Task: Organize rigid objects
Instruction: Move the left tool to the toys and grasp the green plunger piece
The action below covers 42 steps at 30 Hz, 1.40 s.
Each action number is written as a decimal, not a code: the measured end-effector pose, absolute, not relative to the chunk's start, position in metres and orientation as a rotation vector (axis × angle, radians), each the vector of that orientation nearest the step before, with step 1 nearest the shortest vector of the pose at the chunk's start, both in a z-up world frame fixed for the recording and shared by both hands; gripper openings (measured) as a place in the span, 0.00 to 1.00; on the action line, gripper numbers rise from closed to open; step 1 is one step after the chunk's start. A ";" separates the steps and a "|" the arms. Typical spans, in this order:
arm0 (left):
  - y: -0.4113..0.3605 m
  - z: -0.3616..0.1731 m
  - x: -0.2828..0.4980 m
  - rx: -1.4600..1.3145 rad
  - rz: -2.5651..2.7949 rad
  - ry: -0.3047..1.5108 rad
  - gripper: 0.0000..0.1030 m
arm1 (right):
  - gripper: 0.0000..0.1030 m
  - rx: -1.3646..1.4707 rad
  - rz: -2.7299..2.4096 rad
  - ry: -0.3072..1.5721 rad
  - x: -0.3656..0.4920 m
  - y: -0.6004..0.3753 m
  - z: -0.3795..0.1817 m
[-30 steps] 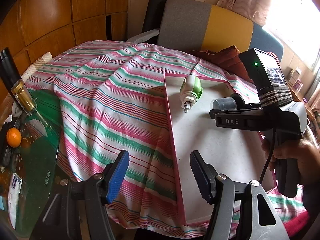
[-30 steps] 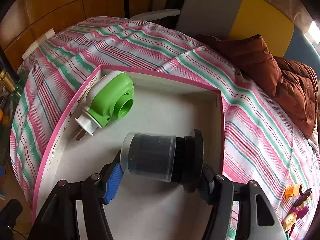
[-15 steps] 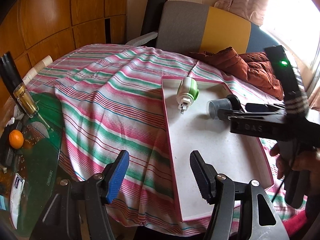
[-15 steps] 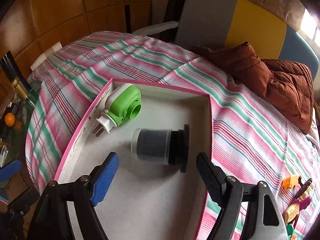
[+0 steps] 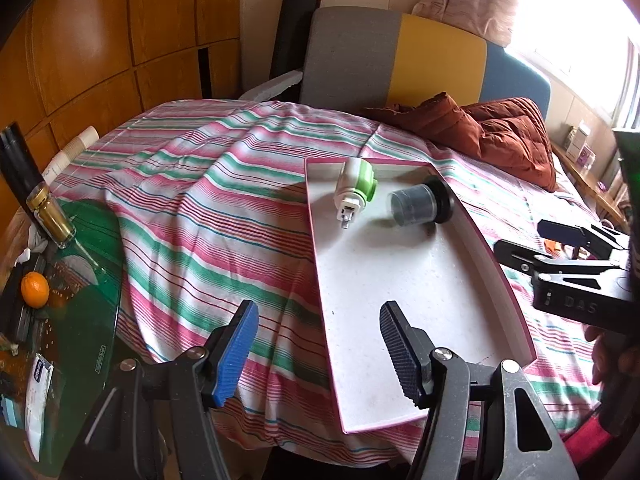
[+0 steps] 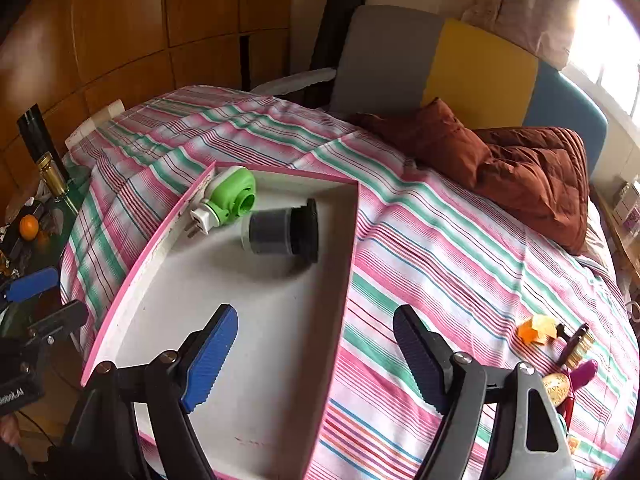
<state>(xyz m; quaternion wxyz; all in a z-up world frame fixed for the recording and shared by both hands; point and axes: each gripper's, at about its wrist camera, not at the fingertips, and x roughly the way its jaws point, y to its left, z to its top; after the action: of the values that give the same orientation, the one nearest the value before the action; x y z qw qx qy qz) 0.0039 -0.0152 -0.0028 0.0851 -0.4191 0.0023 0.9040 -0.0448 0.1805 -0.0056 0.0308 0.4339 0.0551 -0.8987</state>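
A white tray with a pink rim (image 5: 316,264) (image 6: 352,240) lies on the striped cloth. At its far end lie a green and white plug-in device (image 5: 356,188) (image 6: 230,196) and a dark cylinder with a black cap (image 5: 416,204) (image 6: 276,232), on its side and free. My right gripper (image 6: 315,314) stands open over the tray's right rim, well short of the cylinder, with nothing between its fingers. It also shows at the right of the left wrist view as the right gripper (image 5: 560,240). My left gripper (image 5: 318,310) is open over the tray's left rim, holding nothing.
A brown quilted jacket (image 6: 520,172) lies at the far right of the cloth. Small clips and an orange piece (image 6: 560,344) sit near the right edge. A green glass side table (image 5: 80,280) on the left carries an orange (image 5: 35,288) and a gold-capped bottle (image 5: 48,212). A chair (image 5: 392,52) stands behind.
The right gripper opened and let go of the dark cylinder, then drew back, up and to the right. The cylinder stays in the tray. The left gripper has hardly moved.
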 end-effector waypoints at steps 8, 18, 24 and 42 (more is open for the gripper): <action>-0.005 -0.001 0.008 -1.239 2.678 0.051 0.62 | 0.79 1.357 -2.821 0.136 -0.025 0.211 -0.006; 0.007 -0.001 0.010 -1.232 2.659 0.102 0.62 | 0.79 1.393 -2.910 0.093 -0.004 0.262 -0.003; 0.019 -0.002 0.010 -1.232 2.630 0.135 0.62 | 0.79 1.419 -3.009 0.007 0.010 0.309 0.002; 0.102 0.000 0.008 -1.167 2.449 0.295 0.62 | 0.79 1.190 -3.497 -1.150 0.112 0.499 0.015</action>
<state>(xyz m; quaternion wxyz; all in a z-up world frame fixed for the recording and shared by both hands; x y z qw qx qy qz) 0.0083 0.1024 -0.0003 0.2050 -0.4185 0.1059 0.8784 0.1120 0.4991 0.0154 -0.3554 0.2876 -0.2778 -0.8449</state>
